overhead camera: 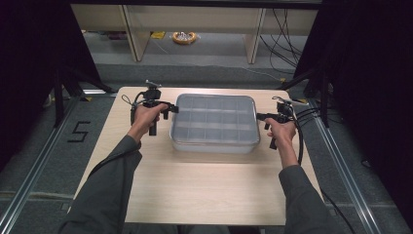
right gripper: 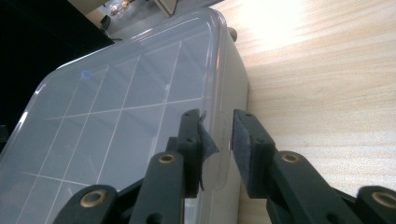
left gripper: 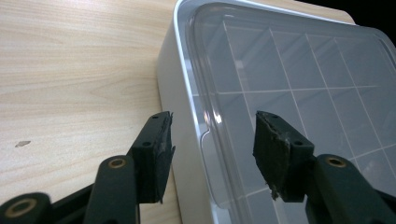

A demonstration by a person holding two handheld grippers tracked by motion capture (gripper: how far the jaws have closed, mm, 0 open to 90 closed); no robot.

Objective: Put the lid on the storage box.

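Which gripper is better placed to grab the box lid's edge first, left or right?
Right, probably. The right gripper already straddles the lid's side tab with a narrow gap. The left gripper straddles its edge too, but its jaws stand much wider, so it has further to close.

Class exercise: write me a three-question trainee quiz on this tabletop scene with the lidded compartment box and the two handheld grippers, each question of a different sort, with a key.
1. True or false: the clear lid is on the compartment box.
2. The left gripper straddles: A) the box's lid edge B) a cup C) a cable.
3. Fill in: the right gripper has its jaws either side of the lid's small ____.

Key: 1 true. 2 A; its jaws stand apart, open. 3 tab; the pads have not closed on it, and the box rests on the wooden table.
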